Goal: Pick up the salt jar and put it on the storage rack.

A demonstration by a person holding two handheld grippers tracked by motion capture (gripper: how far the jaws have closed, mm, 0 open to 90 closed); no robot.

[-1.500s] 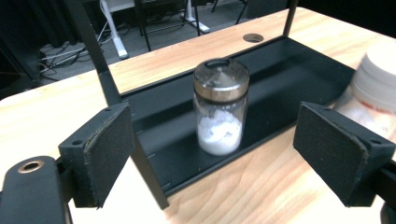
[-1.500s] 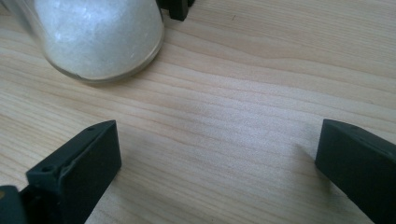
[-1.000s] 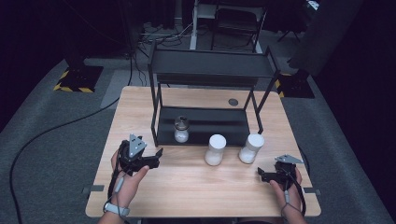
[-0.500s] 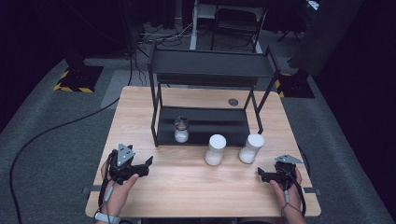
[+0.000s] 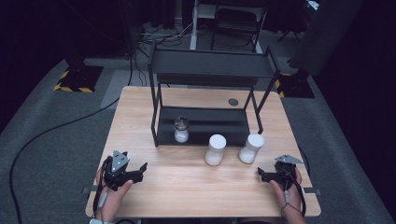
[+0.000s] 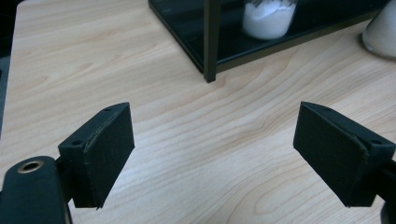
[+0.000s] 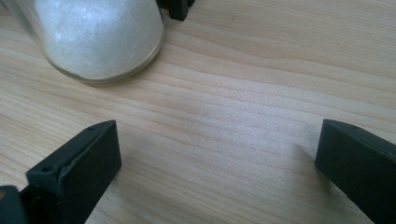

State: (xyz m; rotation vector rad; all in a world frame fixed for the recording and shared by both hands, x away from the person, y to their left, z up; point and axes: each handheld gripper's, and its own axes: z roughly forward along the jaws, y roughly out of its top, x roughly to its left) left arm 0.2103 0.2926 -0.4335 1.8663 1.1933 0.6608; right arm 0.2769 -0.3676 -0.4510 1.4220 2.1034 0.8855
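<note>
Jars tell the progress: one small jar (image 5: 181, 130) sits on the rack's lower shelf (image 5: 219, 126), two white jars (image 5: 215, 150) wait on the table (image 5: 187, 186), both grippers (image 5: 140, 171) (image 5: 261, 174) gaping empty.

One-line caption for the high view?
Both open grippers, left and right, rest near two white jars before a black shelf.

Each black tool (image 5: 140, 169) has 2 flat rectangular pads (image 6: 103, 154), a grey triangular plate and a trailing cable
</note>
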